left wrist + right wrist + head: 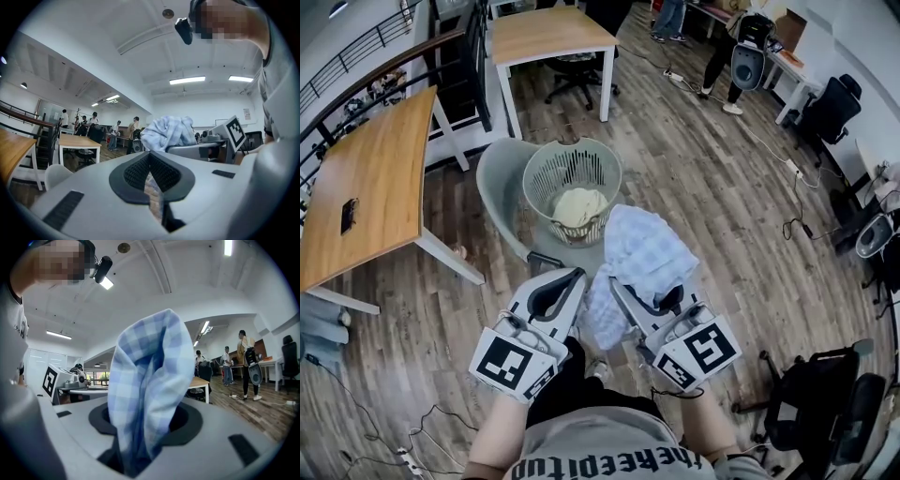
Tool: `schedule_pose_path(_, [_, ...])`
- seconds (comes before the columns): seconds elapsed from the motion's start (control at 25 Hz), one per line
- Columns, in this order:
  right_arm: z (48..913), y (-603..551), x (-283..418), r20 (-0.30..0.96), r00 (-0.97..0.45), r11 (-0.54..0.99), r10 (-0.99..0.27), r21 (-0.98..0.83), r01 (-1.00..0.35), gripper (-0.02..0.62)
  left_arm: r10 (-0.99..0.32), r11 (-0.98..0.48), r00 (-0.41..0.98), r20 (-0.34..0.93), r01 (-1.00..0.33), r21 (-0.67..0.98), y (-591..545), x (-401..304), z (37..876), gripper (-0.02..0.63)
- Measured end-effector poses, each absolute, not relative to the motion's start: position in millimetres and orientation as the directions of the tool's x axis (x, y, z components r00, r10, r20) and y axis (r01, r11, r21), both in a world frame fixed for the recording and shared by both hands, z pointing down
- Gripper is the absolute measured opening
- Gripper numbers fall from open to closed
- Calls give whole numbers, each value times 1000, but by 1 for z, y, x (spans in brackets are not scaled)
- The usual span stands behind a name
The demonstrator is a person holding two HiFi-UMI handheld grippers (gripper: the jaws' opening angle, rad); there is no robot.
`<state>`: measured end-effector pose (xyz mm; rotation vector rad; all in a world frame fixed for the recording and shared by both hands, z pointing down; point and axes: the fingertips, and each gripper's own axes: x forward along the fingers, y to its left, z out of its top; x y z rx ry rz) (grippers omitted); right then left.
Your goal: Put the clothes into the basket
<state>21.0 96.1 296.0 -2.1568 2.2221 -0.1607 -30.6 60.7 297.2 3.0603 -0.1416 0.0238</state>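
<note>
Left gripper [574, 276] and right gripper [621, 289], held level and side by side just below the head camera. The right fingers [190, 423] stand wide, clamped on a thick bunch of the blue checked garment [649, 246], which billows out ahead of them. The left fingers [133, 171] are all but together, nipping a thin fold of the same cloth, which sags between the two. Beyond the bunch stands the basket [534, 167] on a grey chair [497, 178], with a cream garment [579, 206] inside. The basket lies straight ahead of the left fingers and slightly left of the right. The bunch appears short of the opening, so a forward carry is judged next.
</note>
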Motion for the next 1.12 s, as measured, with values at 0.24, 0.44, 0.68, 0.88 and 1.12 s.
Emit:
schedule_pose_path(0.24, [295,82,34,50,-21,16,-999,-97,-995,210,-80,-993,997,11,-81,82,46,-14,296,15])
schedule_pose_path(0.44, [295,62,45,53,-16,11,-998,-98,-995,210,-74,-994,997,13,-74,84,26,-4,296,15])
schedule_pose_path(0.68, [297,31,61,54,-7,2,-998,-103,-995,210,-68,-994,998,16,-70,86,-6,12,299,15])
schedule_pose_path(0.88, [293,3,73,52,9,-14,-999,-99,-995,210,-53,-995,998,15,-54,87,-34,26,297,15])
schedule_pose_path(1.12, [294,-29,89,56,30,-36,-998,-102,-994,210,-32,-996,999,15,-33,89,-68,43,295,15])
